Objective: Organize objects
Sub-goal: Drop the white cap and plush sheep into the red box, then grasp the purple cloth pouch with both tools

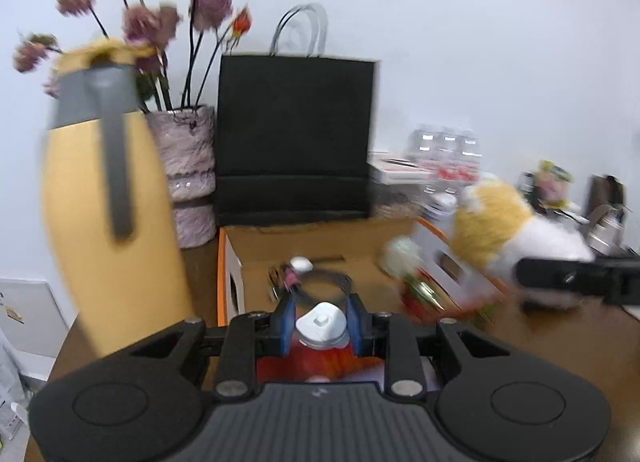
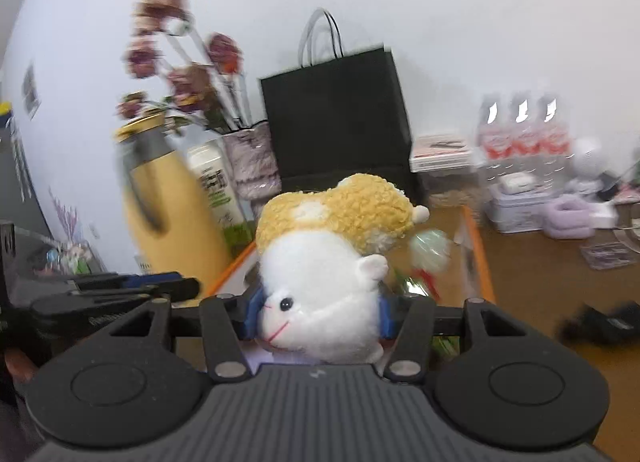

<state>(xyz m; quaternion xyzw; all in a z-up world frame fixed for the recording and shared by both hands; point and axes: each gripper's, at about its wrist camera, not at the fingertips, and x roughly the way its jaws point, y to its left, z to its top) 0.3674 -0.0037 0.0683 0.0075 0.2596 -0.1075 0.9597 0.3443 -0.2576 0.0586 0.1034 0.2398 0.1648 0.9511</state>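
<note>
Everything's motion-blurred. Left gripper is clamped on a white-capped red bottle, body mostly hidden, bottom centre. Right gripper squeezes the plush hamster, centre frame. Water bottle labels unreadable, upper right.

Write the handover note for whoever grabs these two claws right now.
Left claw: shut on a white-capped red bottle, near the cardboard box.
Right claw: shut on the plush hamster, upside down, at the box's edge.
Done: small items already lie in the box.
Left: both held items probably go into the box. The yellow thermos stands left of it; mind it.
</note>
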